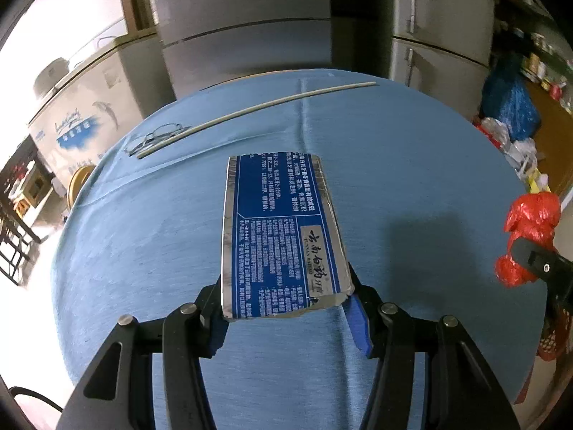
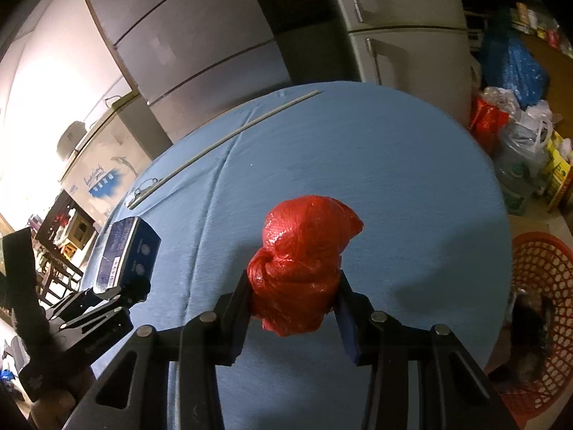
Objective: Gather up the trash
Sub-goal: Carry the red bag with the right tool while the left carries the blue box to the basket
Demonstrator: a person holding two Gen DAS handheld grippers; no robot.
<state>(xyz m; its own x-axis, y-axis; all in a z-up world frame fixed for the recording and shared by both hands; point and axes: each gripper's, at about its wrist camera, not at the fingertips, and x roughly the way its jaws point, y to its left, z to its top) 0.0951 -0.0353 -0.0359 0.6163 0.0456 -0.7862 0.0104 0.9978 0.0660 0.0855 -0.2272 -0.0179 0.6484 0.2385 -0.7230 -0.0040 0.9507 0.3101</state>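
My left gripper [image 1: 286, 304] is shut on a blue and silver toothpaste box [image 1: 283, 236] and holds it above the round table with the blue cloth [image 1: 143, 251]. The box also shows in the right wrist view [image 2: 125, 251], held by the left gripper [image 2: 118, 292]. My right gripper [image 2: 293, 304] is shut on a knotted red plastic bag [image 2: 304, 261] above the table. The red bag also shows at the right edge of the left wrist view [image 1: 530, 229].
A long thin pale stick [image 1: 258, 114] and a pair of glasses [image 1: 157, 136] lie at the table's far side. A red mesh basket [image 2: 537, 322] stands on the floor to the right. Fridges [image 1: 243, 18], a freezer [image 1: 82, 114] and bags [image 2: 512, 68] stand behind.
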